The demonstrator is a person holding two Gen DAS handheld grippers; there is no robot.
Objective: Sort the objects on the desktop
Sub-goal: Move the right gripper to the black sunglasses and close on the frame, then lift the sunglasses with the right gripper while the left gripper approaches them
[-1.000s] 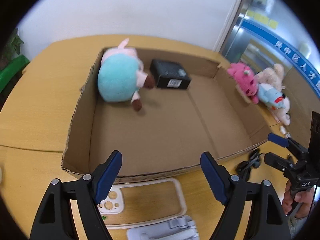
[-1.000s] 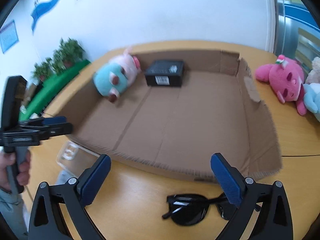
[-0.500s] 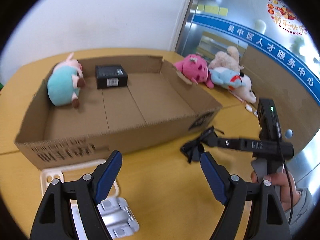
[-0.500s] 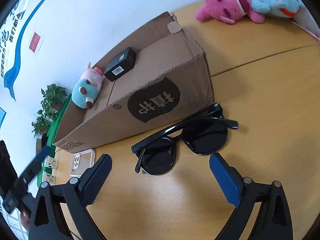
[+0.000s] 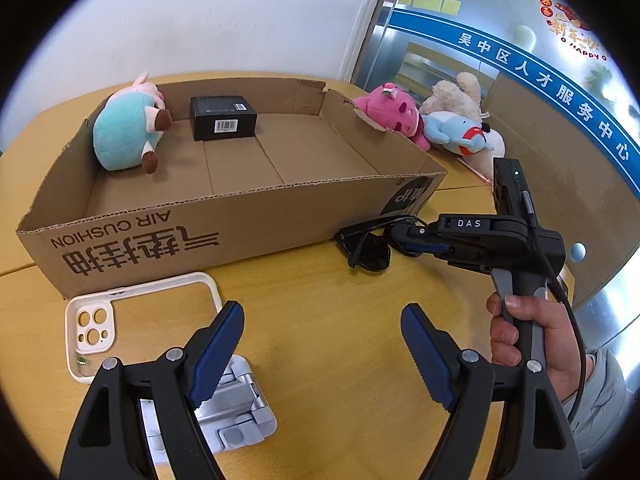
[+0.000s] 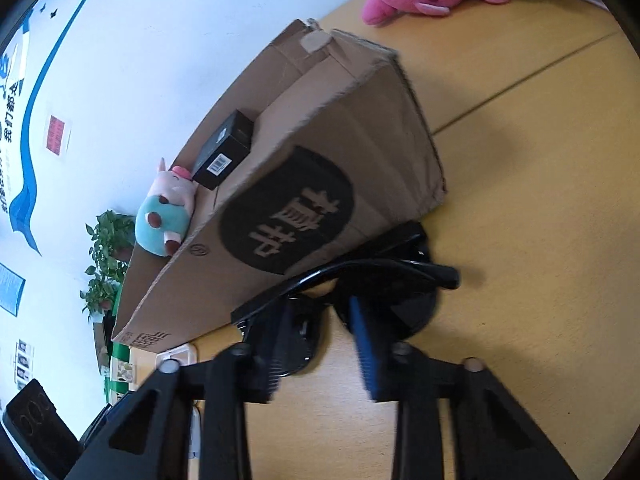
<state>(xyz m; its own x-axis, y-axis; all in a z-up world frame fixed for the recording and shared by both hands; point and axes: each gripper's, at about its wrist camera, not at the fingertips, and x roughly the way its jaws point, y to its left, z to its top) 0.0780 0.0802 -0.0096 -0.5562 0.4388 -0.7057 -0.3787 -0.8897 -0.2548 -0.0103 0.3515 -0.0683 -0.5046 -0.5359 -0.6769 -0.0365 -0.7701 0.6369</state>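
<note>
Right gripper [image 6: 320,344] at the sunglasses [image 6: 360,284] beside the box [image 5: 240,216].

The sunglasses lie on the table [image 5: 340,320], touching the box's near corner. The right gripper's fingers straddle the bridge, narrowed around it; whether they actually pinch the frame cannot be told. The left gripper [image 5: 320,356] hovers spread wide over the table's near edge, above a grey stand [image 5: 240,420], with a phone case [image 5: 120,312] just beside it against the box wall. Inside the box, a plush pig [image 5: 124,136] and black carton [image 5: 224,118] sit along the far wall. Three more plush toys [image 5: 436,120] lie past the box.
</note>
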